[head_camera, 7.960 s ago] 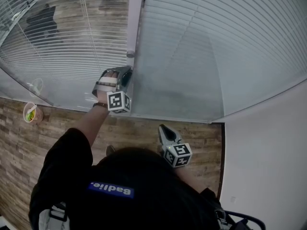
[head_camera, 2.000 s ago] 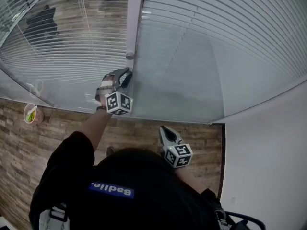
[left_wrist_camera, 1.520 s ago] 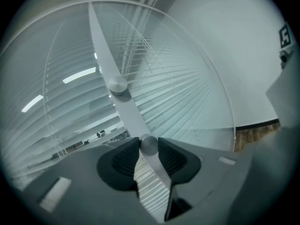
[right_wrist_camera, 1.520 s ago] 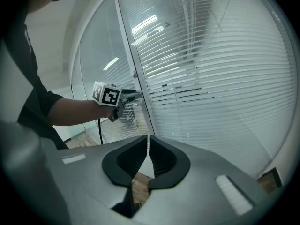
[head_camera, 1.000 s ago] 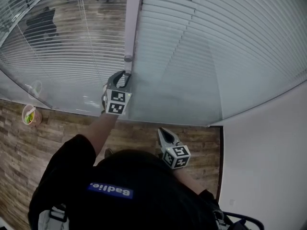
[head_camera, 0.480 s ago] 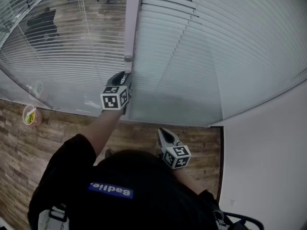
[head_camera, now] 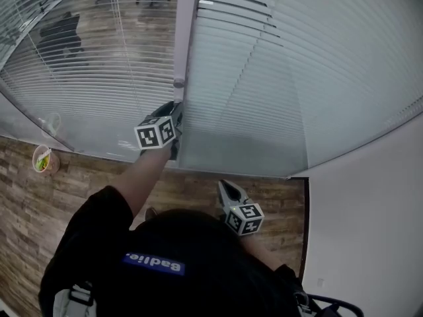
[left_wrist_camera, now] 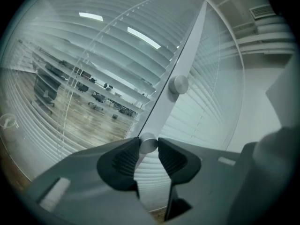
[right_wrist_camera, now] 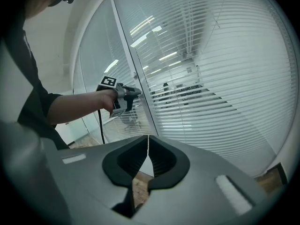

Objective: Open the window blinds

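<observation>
Two glass panes carry slatted blinds, the left blind (head_camera: pixel 79 78) and the right blind (head_camera: pixel 297 78), with a grey mullion (head_camera: pixel 184 32) between them. My left gripper (head_camera: pixel 175 109) is held out to the mullion, and in the left gripper view its pads are shut on a small round silver knob (left_wrist_camera: pixel 148 145). A second knob (left_wrist_camera: pixel 178 84) sits higher on the same mullion. The left blind's slats stand tilted, so the room behind shows through. My right gripper (head_camera: pixel 224 187) hangs low near my body, shut with nothing in it (right_wrist_camera: pixel 148 137).
A cup with green contents (head_camera: pixel 43 158) stands on the wooden floor (head_camera: pixel 198 183) at the left. A white wall (head_camera: pixel 370 230) closes off the right side. Office chairs (head_camera: pixel 63 28) show through the left pane.
My left gripper has rolled about its own axis on the knob; its marker cube now faces differently. The right gripper has stayed put.
</observation>
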Demonstrator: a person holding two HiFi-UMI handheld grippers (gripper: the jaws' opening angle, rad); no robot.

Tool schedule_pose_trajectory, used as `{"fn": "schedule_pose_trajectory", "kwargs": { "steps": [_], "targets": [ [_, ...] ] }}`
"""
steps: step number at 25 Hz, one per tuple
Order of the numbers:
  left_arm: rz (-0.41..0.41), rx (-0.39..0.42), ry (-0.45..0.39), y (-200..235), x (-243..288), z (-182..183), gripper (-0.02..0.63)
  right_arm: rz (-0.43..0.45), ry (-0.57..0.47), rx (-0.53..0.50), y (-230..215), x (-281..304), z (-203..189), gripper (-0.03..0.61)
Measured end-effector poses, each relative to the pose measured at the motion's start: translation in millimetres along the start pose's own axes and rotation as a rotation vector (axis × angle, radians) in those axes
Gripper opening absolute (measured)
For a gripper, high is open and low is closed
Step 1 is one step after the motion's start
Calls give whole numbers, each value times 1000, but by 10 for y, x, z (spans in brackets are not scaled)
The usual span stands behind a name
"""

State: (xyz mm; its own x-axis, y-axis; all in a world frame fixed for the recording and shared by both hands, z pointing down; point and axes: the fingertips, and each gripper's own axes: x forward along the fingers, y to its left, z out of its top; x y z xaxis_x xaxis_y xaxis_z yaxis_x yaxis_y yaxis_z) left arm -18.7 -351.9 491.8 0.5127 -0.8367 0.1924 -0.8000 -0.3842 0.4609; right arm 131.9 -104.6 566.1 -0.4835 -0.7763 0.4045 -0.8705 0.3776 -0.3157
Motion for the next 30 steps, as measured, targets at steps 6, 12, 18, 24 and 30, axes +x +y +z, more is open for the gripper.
{"fn": "schedule_pose_trajectory", "kwargs": {
  "steps": [6, 12, 18, 24, 30],
  "targets": [
    [-27, -117, 15, 16, 4, -9, 121, 6, 1, 2, 21, 5, 0, 9],
    [-64, -233, 28, 35, 28, -14, 121, 6, 0, 7, 16, 22, -8, 9],
    [-78, -265, 35, 34, 29, -4, 121, 3, 3, 8, 35, 20, -14, 9],
    [-79, -258, 36, 34, 26, -11, 121, -1, 3, 12, 35, 9, -34, 9],
    [-79, -246, 36, 43, 36, -8, 123, -4, 7, 9, 32, 11, -39, 9]
  ]
}}
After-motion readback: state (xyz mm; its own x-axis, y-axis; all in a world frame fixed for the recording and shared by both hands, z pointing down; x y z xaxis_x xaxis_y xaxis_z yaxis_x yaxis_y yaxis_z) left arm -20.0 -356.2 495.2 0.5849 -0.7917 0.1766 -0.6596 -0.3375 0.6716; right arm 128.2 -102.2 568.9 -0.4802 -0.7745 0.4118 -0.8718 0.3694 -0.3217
